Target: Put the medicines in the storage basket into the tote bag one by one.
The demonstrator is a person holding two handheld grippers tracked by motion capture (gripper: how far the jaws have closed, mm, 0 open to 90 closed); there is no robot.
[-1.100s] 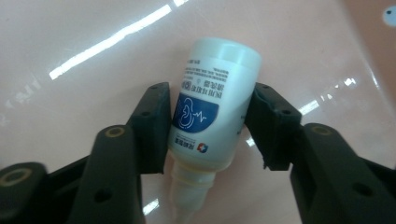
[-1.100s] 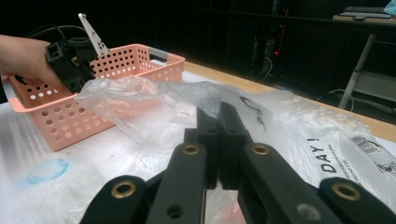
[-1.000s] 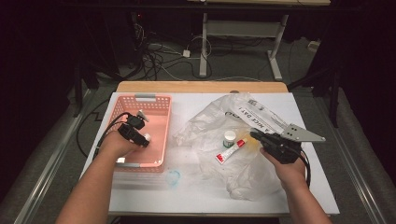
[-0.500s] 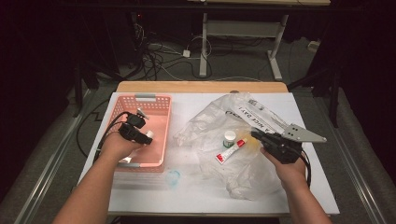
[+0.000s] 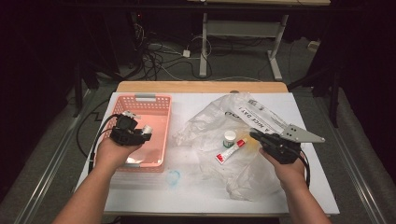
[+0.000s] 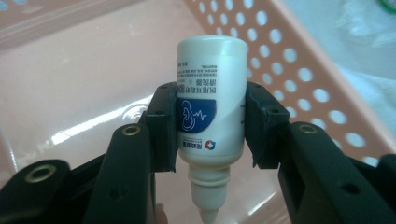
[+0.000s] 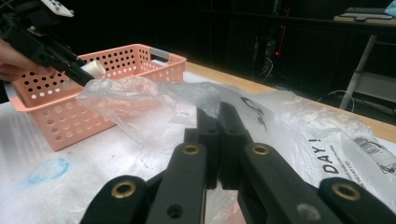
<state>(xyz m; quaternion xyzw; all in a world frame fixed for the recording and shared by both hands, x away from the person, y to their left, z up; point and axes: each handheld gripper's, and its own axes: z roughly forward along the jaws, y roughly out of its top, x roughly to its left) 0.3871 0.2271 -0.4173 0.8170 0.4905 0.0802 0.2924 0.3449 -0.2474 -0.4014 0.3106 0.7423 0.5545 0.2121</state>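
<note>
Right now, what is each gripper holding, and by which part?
The left gripper clamps a small white dropper bottle by its body. The right gripper pinches the clear plastic bag by a fold.

Free lanes and obstacles on the desk

The pink basket (image 5: 148, 122) blocks the desk's (image 5: 196, 196) left side, running from near the far edge toward the near-left corner; its perforated walls admit entry from above, where the left tongs (image 5: 145, 131) hang with a white dropper bottle (image 6: 211, 100) clamped between the pads. The crumpled plastic bag (image 5: 233, 140) sprawls over the middle and right, from the far-right corner nearly to the near edge, with a small jar (image 5: 229, 138) and a tube (image 5: 230, 150) on it; the right tongs (image 5: 256, 135) pinch its film. A narrow bare strip lies between basket and bag, and the whole near edge is open.
</note>
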